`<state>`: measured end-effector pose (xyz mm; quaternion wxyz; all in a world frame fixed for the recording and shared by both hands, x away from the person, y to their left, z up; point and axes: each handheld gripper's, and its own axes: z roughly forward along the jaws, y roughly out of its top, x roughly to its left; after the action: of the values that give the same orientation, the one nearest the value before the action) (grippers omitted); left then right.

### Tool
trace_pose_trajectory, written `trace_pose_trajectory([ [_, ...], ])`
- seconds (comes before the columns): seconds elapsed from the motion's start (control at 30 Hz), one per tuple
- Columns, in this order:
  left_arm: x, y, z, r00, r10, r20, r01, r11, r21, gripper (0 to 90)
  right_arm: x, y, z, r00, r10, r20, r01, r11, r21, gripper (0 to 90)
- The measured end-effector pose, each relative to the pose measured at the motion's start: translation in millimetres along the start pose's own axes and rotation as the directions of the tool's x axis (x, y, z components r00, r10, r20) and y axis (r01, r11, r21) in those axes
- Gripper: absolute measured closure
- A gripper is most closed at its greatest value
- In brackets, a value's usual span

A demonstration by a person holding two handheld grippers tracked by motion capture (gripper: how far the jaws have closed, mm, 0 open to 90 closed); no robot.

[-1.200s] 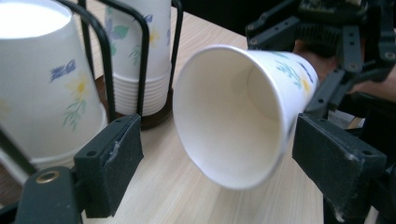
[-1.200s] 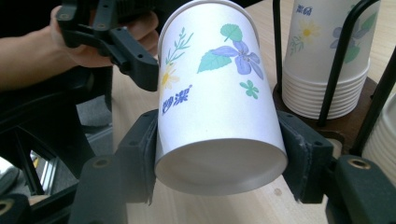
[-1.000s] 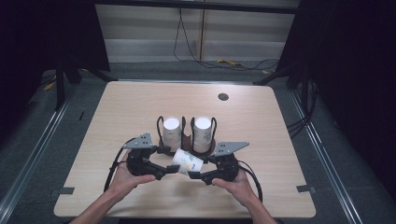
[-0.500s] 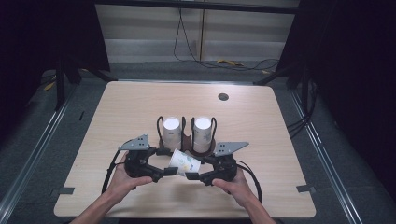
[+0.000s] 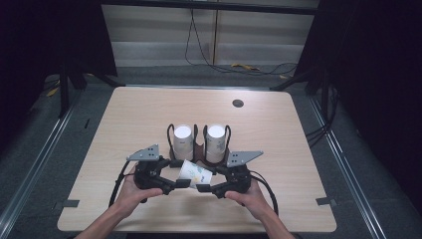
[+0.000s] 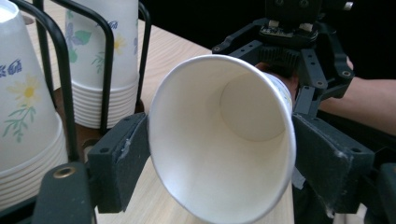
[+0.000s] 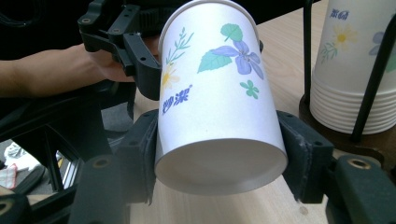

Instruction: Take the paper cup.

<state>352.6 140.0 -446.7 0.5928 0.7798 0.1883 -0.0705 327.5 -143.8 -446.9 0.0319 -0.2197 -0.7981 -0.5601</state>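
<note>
While stacked cups (image 5: 183,142) are kept in a rack (image 5: 199,149) on the table (image 5: 149,114) | one cup (image 5: 195,174) is held sideways just before it | base clamped by right gripper (image 5: 204,188) | rim flanked by left gripper (image 5: 183,183), jaws just closing, contact unclear.

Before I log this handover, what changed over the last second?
The left gripper has just been closing its jaws around the rim end of the paper cup; whether its pads press yet I cannot tell. The right gripper stayed clamped on the cup's base. Both hands, the two cup stacks and their rack stayed put.
</note>
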Motion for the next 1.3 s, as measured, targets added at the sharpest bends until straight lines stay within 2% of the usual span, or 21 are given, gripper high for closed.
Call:
trace_pose_trajectory([
  [0.23,1.1,-0.2,4.1,0.9996,-0.025,0.016,0.025,0.9997,0.003,16.2,3.1,1.7,2.2,0.9998,-0.02,0.003,0.02,0.9998,-0.002,37.8],
  [0.47,-0.2,0.7,5.5,0.9993,-0.022,0.03,0.022,0.9997,-0.007,17.6,4.3,2.8,3.6,0.9995,-0.031,0.0,0.031,0.9995,0.004,37.9],
  [0.63,1.2,-0.1,7.0,0.9967,-0.046,0.067,0.046,0.9989,-0.007,16.8,6.5,3.6,4.3,0.9991,-0.042,-0.005,0.042,0.9991,0.0,37.8],
  [0.77,0.9,0.0,5.8,0.9971,-0.032,0.069,0.032,0.9995,0.002,18.5,8.1,4.5,5.3,0.9983,-0.059,-0.001,0.059,0.9983,0.005,37.8],
  [0.97,1.8,-0.2,1.2,0.9974,-0.009,0.072,0.01,0.9999,-0.009,24.3,7.1,7.2,6.0,0.999,-0.044,-0.004,0.044,0.999,0.009,35.4],
  [1.17,3.5,-5.4,2.1,0.9972,0.001,0.075,-0.002,0.9999,0.016,27.6,6.4,6.3,9.6,0.9983,-0.056,0.015,0.056,0.9972,0.049,32.3],
  [1.3,3.8,-8.0,1.1,0.9968,-0.006,0.08,0.005,1.0,0.008,29.6,3.6,6.0,11.7,0.9992,-0.037,0.015,0.037,0.998,0.051,29.5],
])
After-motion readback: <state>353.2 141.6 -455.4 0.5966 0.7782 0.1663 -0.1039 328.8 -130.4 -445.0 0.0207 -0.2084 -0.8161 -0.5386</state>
